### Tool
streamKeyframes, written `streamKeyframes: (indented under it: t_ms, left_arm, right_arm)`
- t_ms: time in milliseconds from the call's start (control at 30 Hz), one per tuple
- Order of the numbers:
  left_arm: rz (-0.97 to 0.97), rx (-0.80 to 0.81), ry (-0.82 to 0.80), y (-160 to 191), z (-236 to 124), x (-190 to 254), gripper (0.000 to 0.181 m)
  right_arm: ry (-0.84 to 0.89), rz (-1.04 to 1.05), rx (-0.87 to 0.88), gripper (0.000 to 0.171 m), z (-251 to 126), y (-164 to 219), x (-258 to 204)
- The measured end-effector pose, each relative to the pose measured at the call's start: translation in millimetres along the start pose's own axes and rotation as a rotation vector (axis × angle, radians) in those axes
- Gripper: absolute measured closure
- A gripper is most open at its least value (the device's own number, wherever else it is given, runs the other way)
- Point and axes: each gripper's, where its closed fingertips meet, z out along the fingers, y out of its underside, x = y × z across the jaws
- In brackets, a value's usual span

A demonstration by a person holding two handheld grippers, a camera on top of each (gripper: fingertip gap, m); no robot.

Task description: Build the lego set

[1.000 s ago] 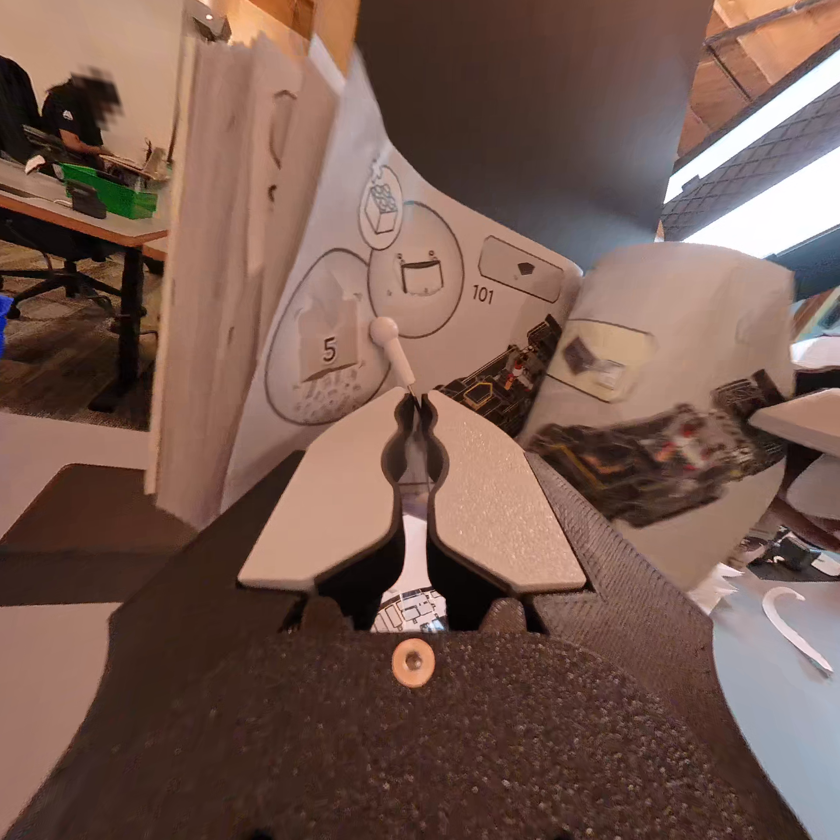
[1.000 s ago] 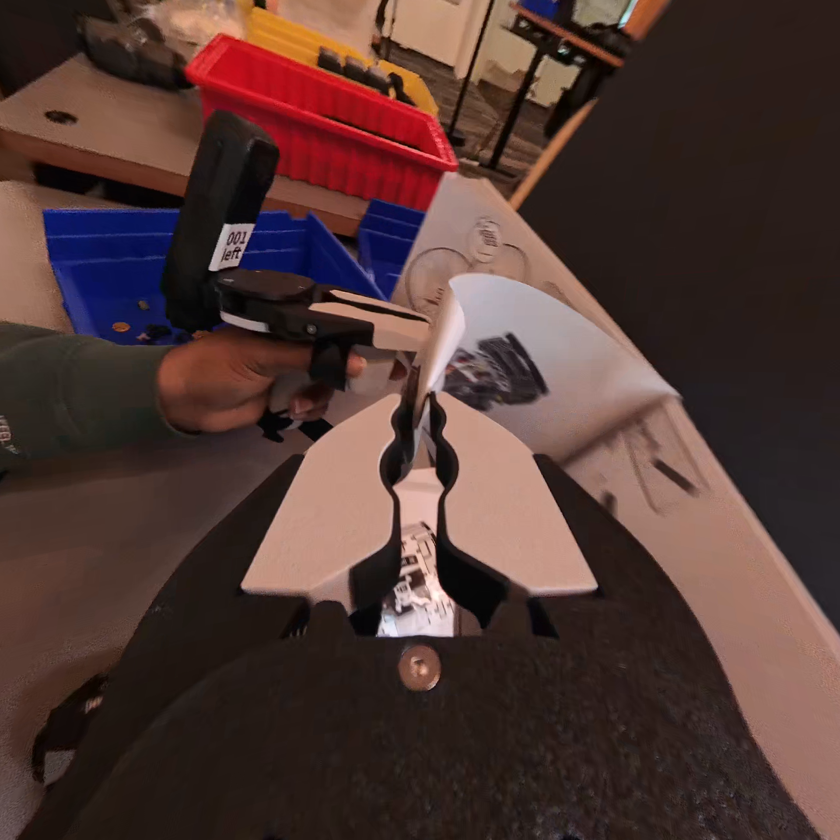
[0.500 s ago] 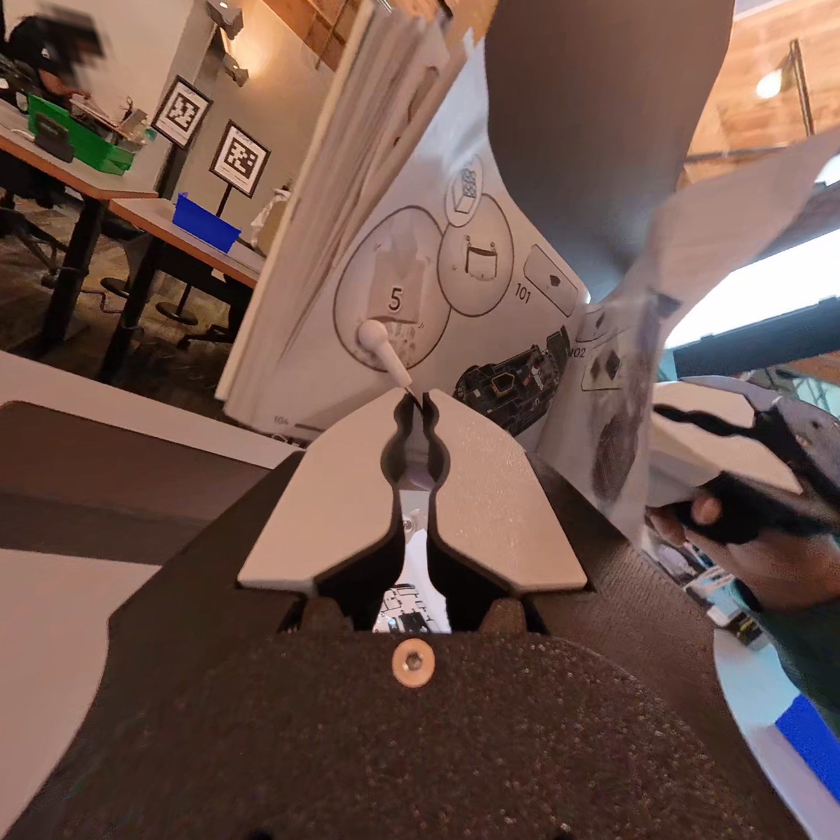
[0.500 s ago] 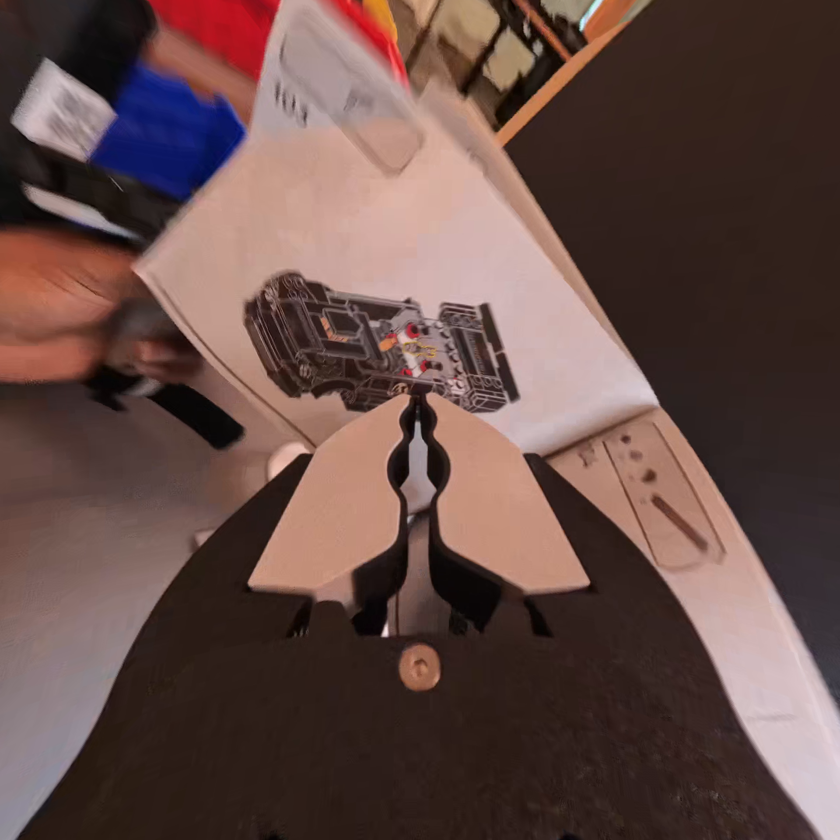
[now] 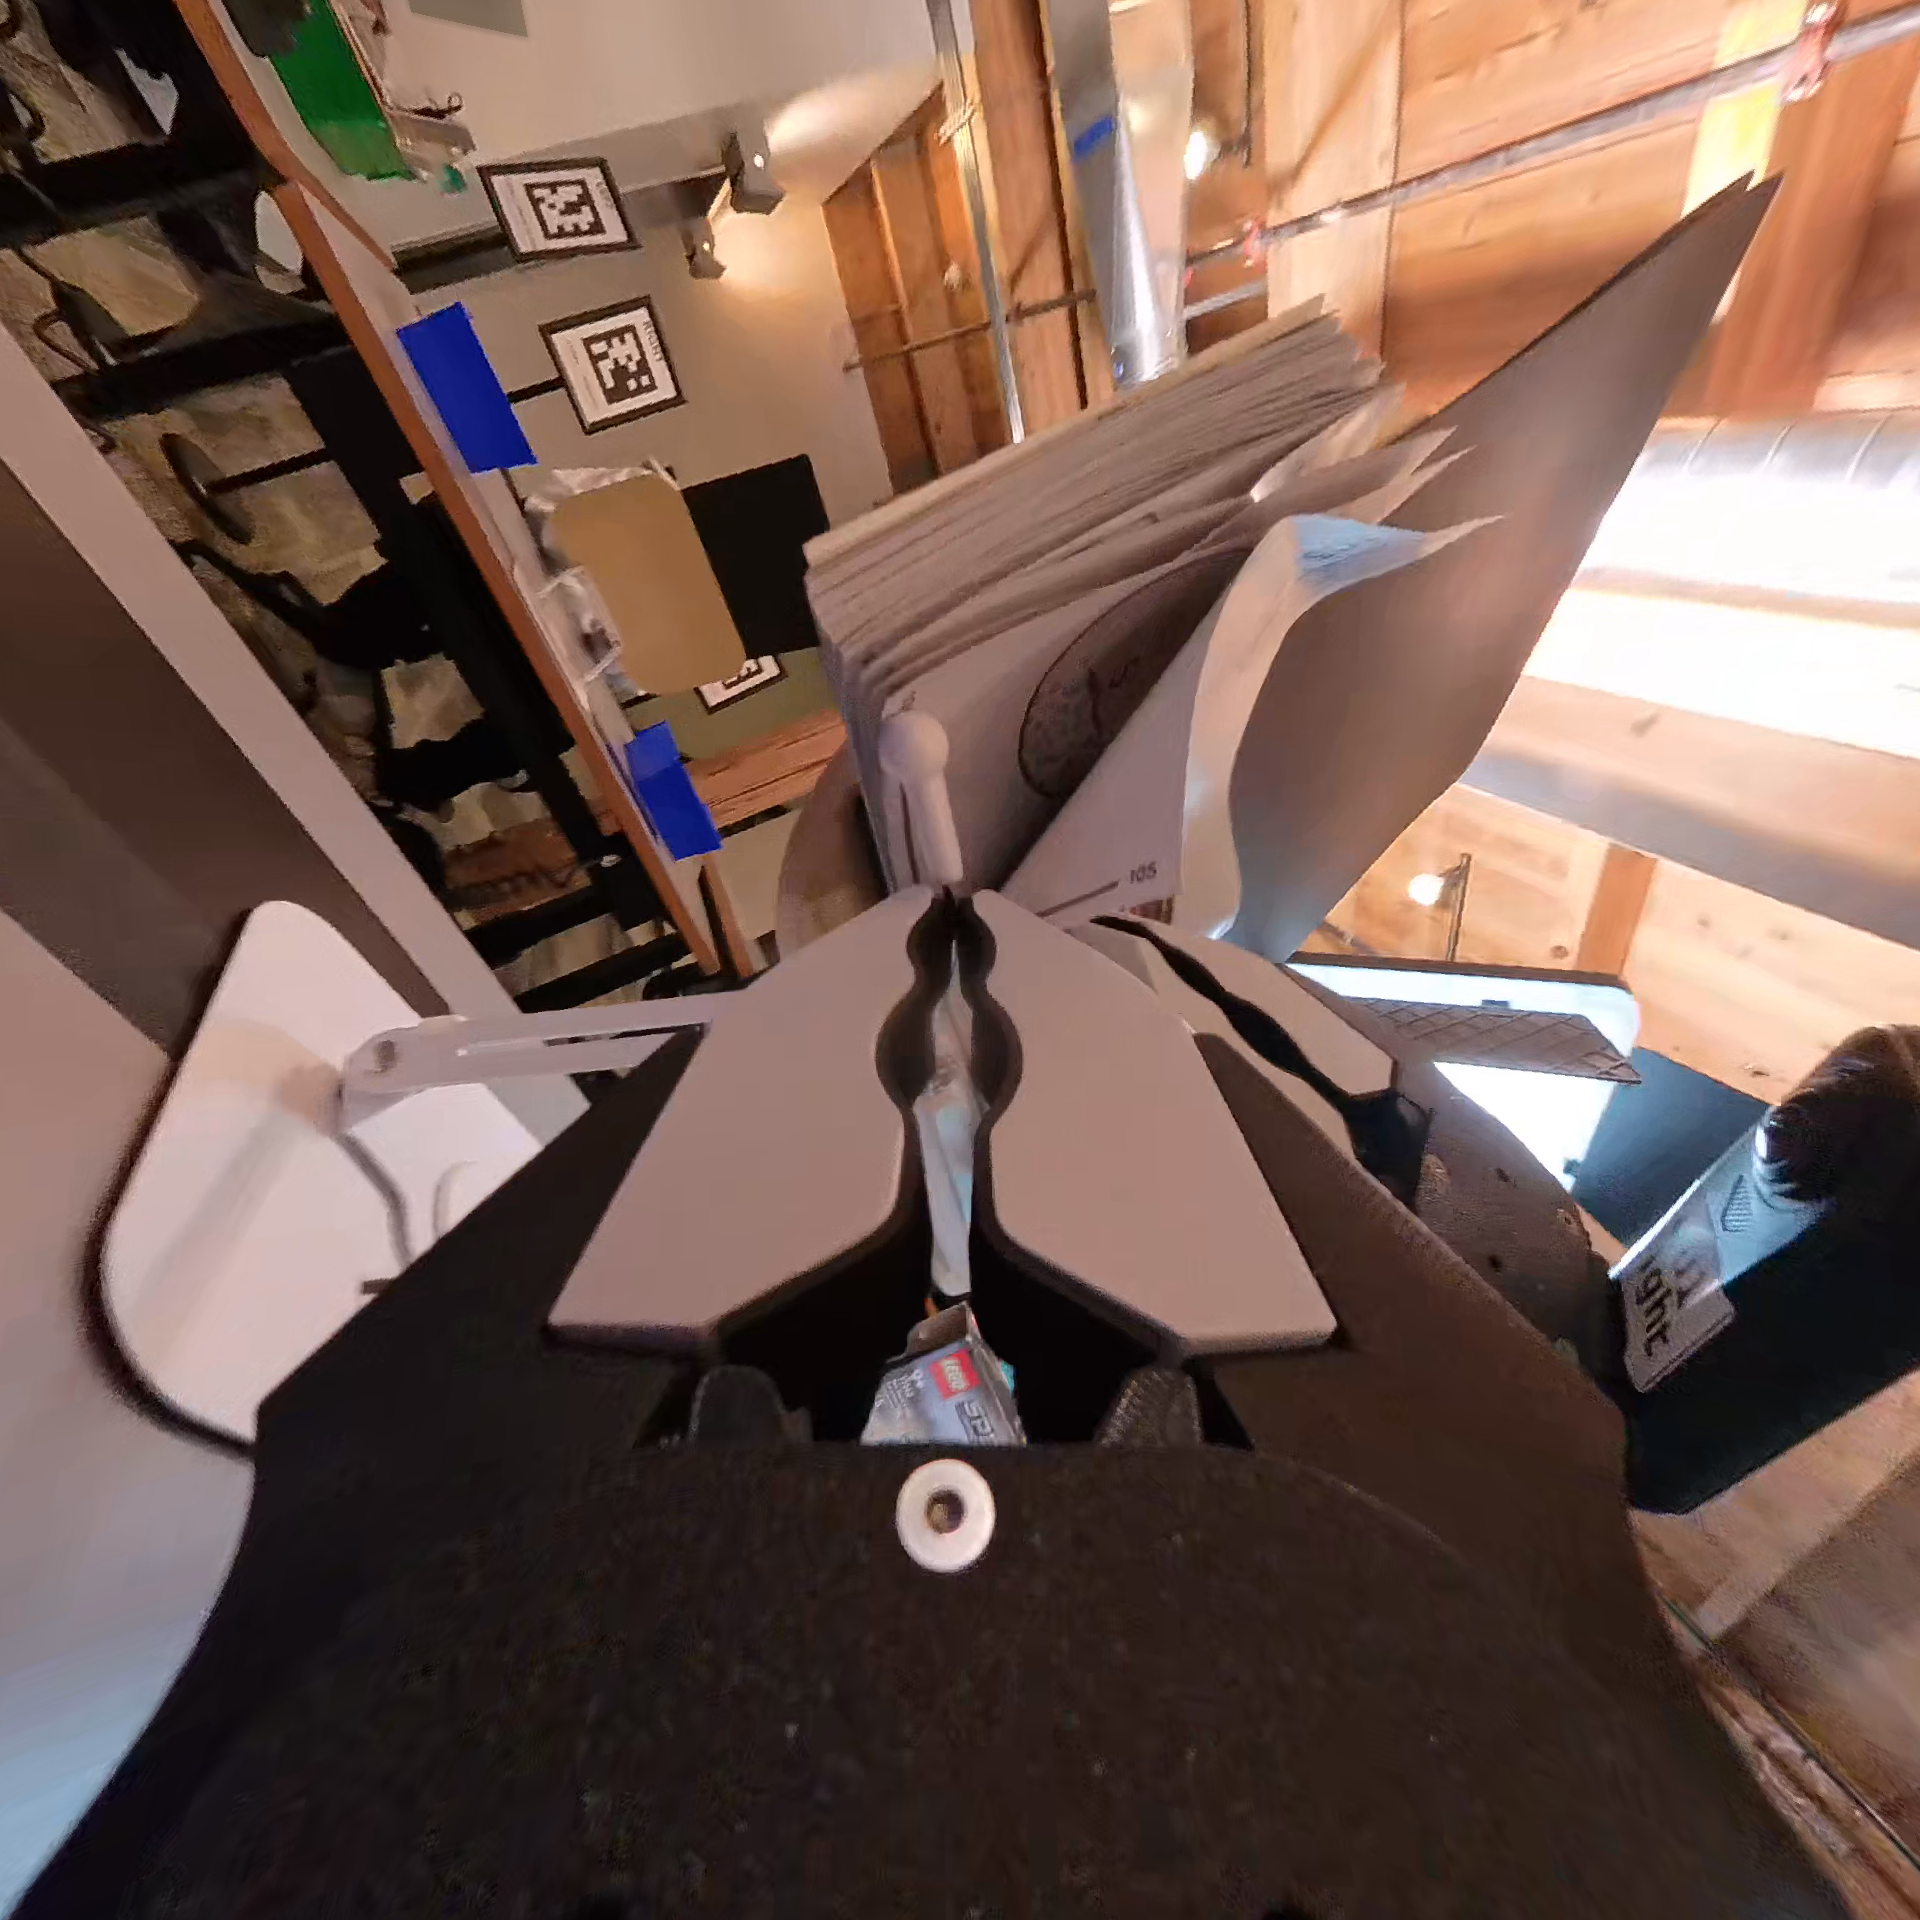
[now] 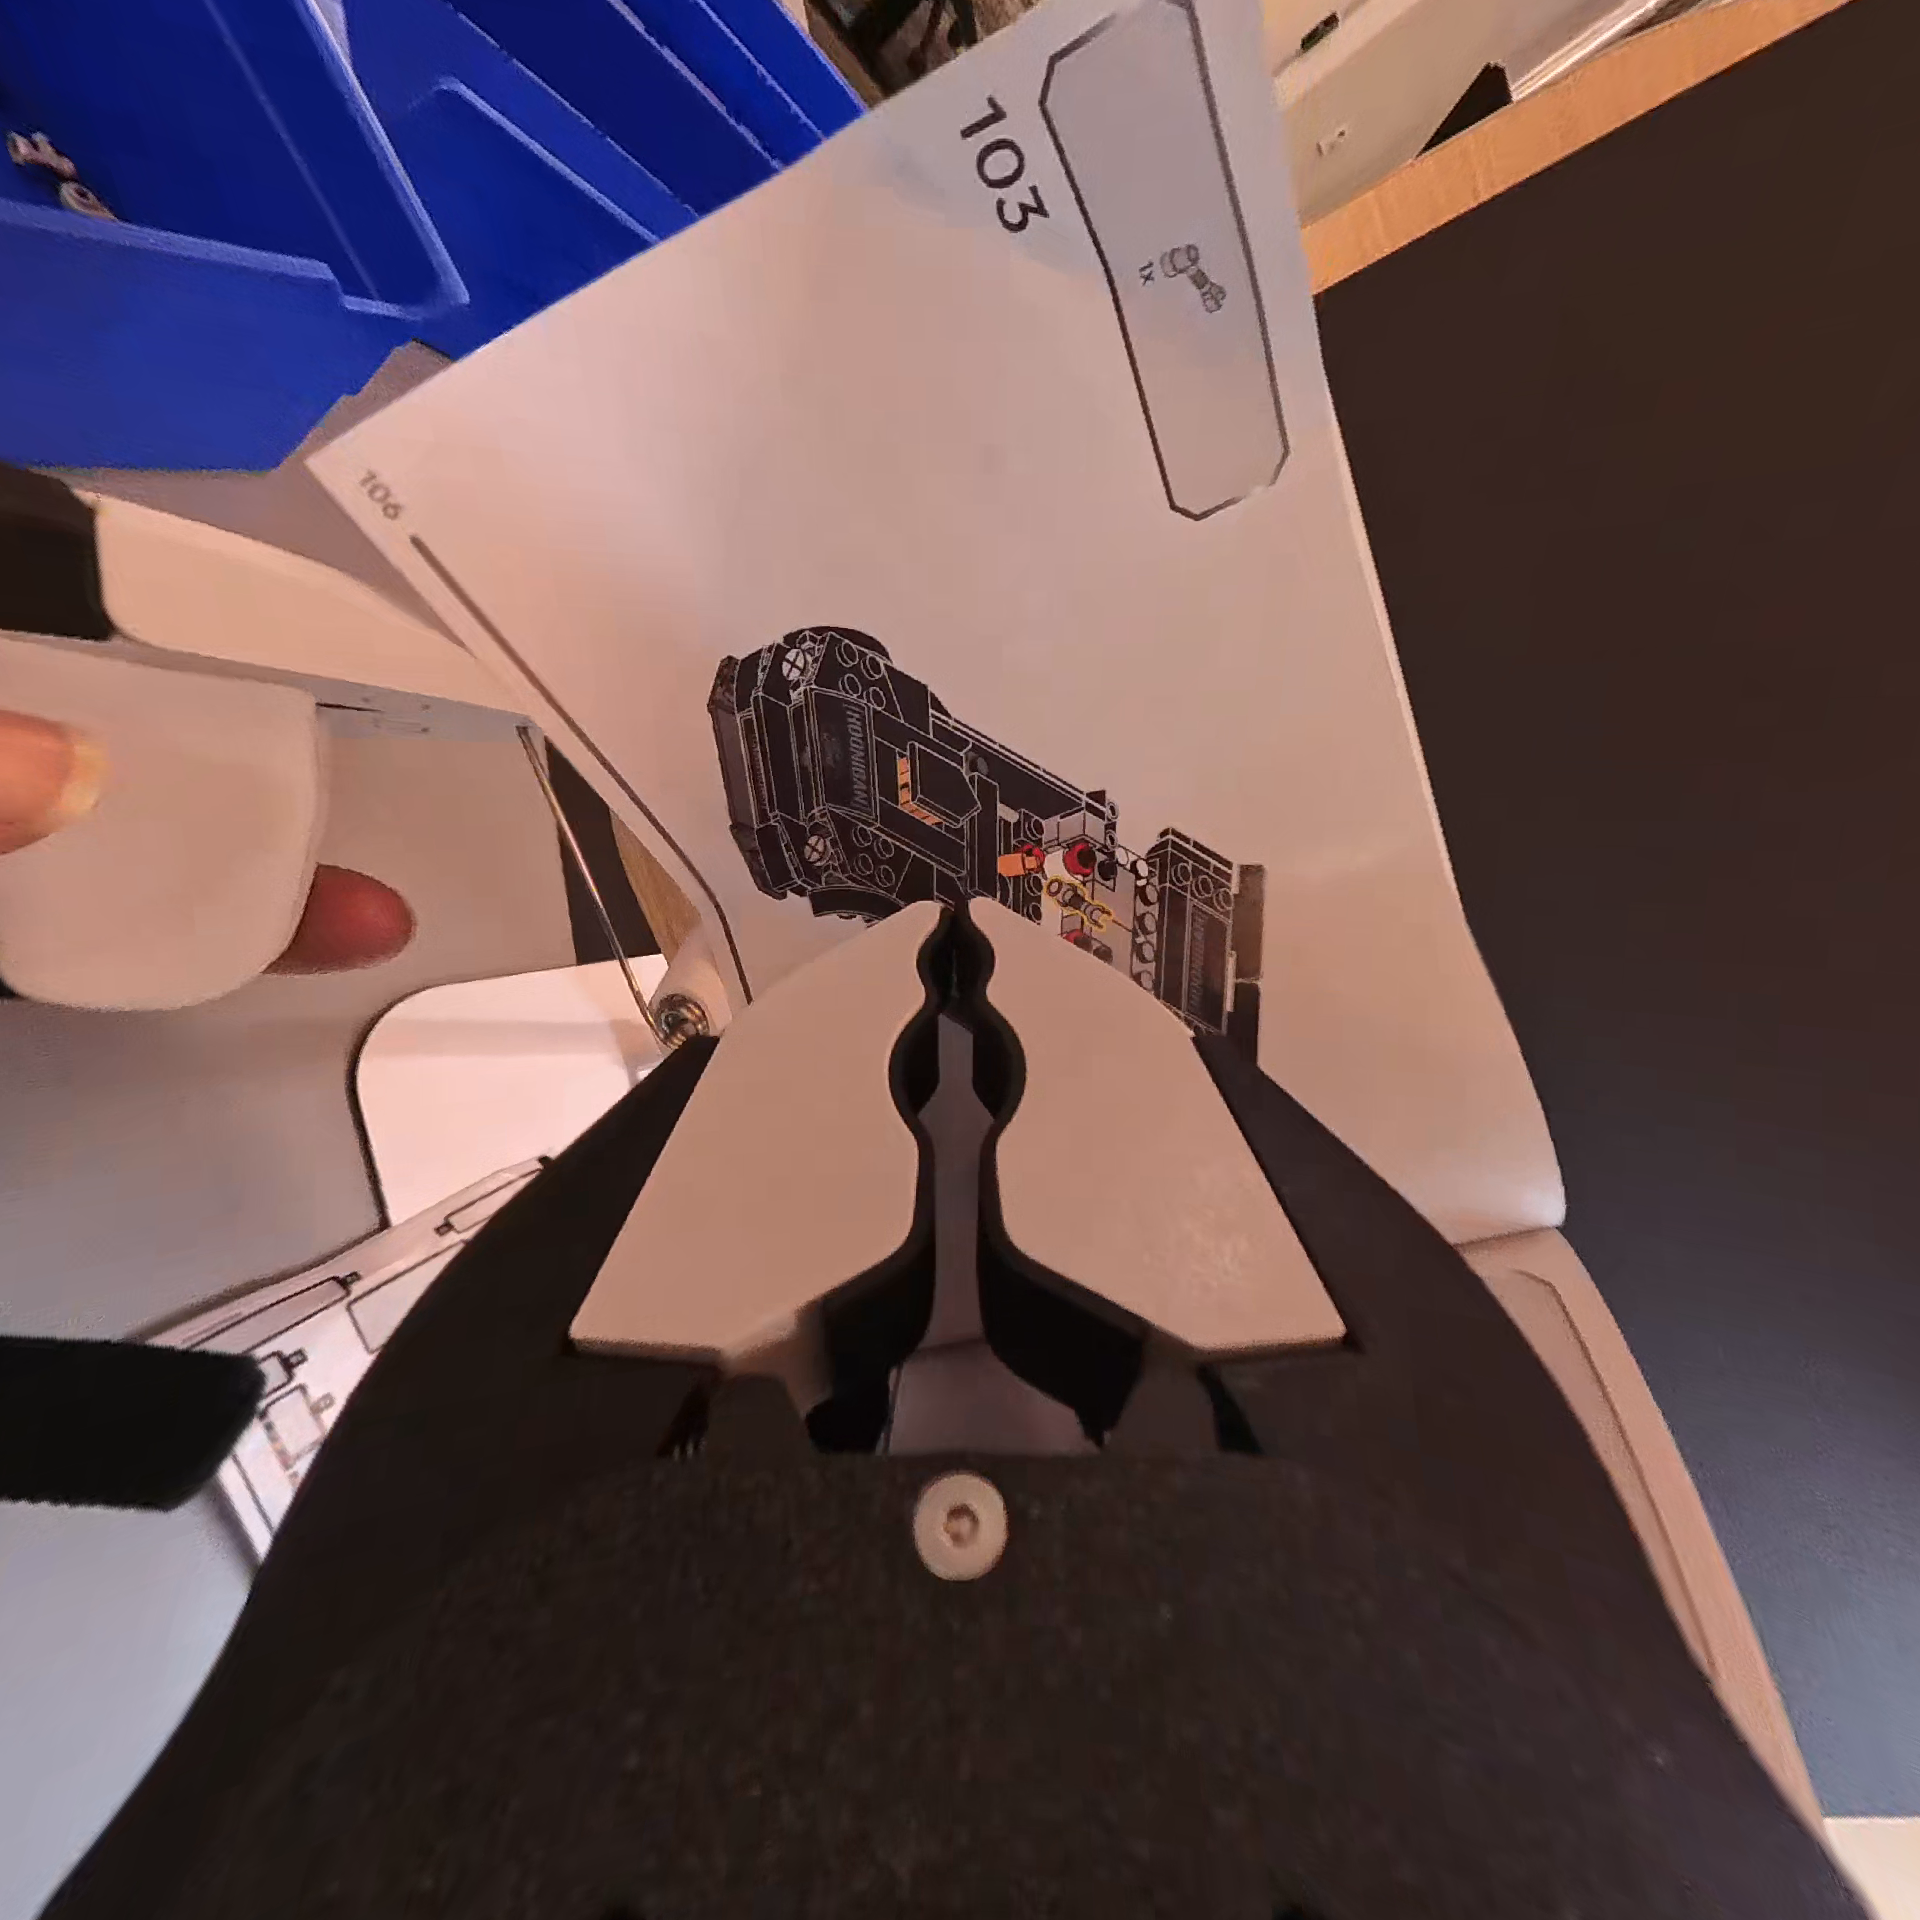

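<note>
Item, largest first: I am paging through the instruction booklet [image 5: 1049,582], lifted off the white table [image 6: 156,1164], seeking the build step; next move calls for letting the page settle flat. Left gripper [image 5: 948,902] is pinching shut on a small white lever piece [image 5: 920,774]; right gripper [image 6: 954,914] is clamping shut on one page [image 6: 883,499]. Behind: blue bins [image 6: 260,229], timber ceiling.
</note>
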Motion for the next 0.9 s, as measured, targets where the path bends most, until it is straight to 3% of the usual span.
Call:
streamKeyframes:
  t_ms: [567, 800, 900]
  left_arm:
    - [-0.079, 0.169, -0.034, 6, -12, 5, 0.179]
    - [-0.087, 0.139, -0.041, 12, -16, 8, 0.180]
    - [0.175, 0.067, -0.051, 18, -16, 21, 0.180]
  right_arm:
    - [-0.088, 0.291, 0.016, 0.171, 1, -5, -2]
    - [-0.075, 0.227, 0.018, 0.171, -2, -15, -6]
    - [-0.079, 0.225, 0.020, 0.171, -2, -15, -7]
